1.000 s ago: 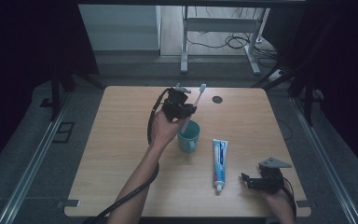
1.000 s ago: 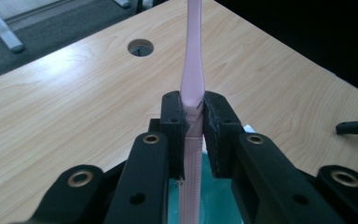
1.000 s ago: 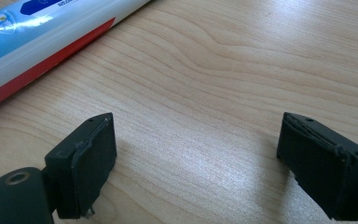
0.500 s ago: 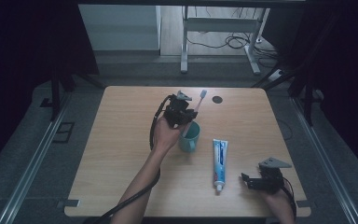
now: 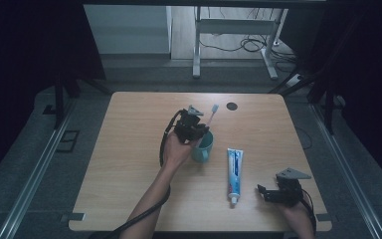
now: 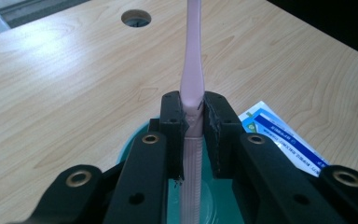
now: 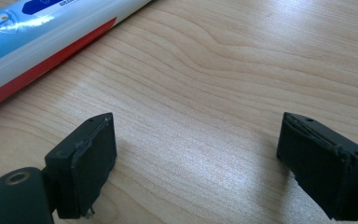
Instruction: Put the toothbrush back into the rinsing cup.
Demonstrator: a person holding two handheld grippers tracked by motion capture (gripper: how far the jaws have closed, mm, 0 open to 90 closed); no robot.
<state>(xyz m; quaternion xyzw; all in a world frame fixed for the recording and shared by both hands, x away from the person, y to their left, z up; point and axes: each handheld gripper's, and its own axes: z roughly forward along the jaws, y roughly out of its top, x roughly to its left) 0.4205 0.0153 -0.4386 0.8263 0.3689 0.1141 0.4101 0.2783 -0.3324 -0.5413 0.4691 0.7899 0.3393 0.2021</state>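
We hold the pink toothbrush (image 6: pixel 192 79) in the left hand-held gripper (image 5: pixel 191 127), its jaws closed on the handle where the smooth neck widens into the ribbed grip; the bristle head (image 5: pixel 214 108) points up and away toward the far edge of the surface (image 5: pixel 129 164), and the lower end of the handle hangs over the mouth of the teal mug (image 5: pixel 203 147), which stands near the middle of the surface. In the left gripper view the ribbed end reaches down inside the mug's rim, though we cannot tell whether it touches the bottom. We judge the toothbrush light and fairly stiff, with a slender neck that could flex or twist in the pads, so the thicker ribbed section is the better place to pinch it. The mug looks rigid and steady enough to receive it, but light enough to tip if the handle is pushed sideways against the rim. The right hand-held gripper (image 5: pixel 278 191) rests low at the near right of the surface with its jaws spread wide and nothing between them, just beside the toothpaste tube (image 5: pixel 234 170), which lies flat; we expect the tube to be soft and slick, best taken across its firmer shoulder near the cap.
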